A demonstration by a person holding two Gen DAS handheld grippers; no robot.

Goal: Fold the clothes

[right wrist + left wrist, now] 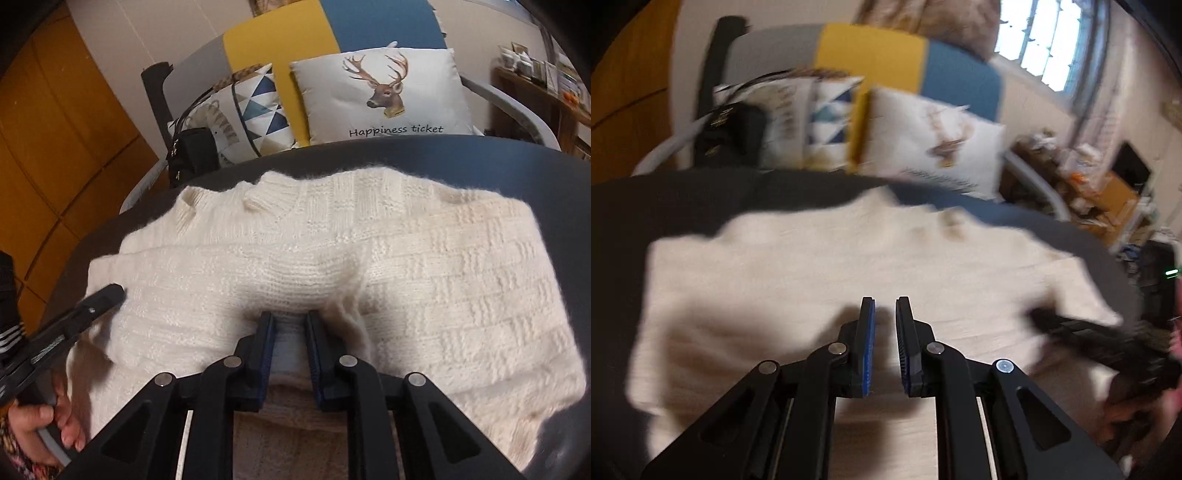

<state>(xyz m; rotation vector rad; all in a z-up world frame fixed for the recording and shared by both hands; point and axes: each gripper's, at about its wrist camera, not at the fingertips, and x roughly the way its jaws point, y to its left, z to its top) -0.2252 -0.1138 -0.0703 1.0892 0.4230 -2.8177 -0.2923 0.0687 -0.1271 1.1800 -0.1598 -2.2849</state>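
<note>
Sweater [369, 258] fold pinched in right gripper [290, 325] jaws; left gripper [885, 314] angled down, nearly closed, empty.

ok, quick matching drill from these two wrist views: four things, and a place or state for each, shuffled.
Things:
1. sweater
2. deer cushion
3. right gripper
4. left gripper

Place or state:
A. nearly shut, nothing between its fingers
B. spread flat on the dark table
C. propped on the chair beyond the table
D. closed on a fold of knit

Pairs: 1-B, 2-C, 3-D, 4-A
</note>
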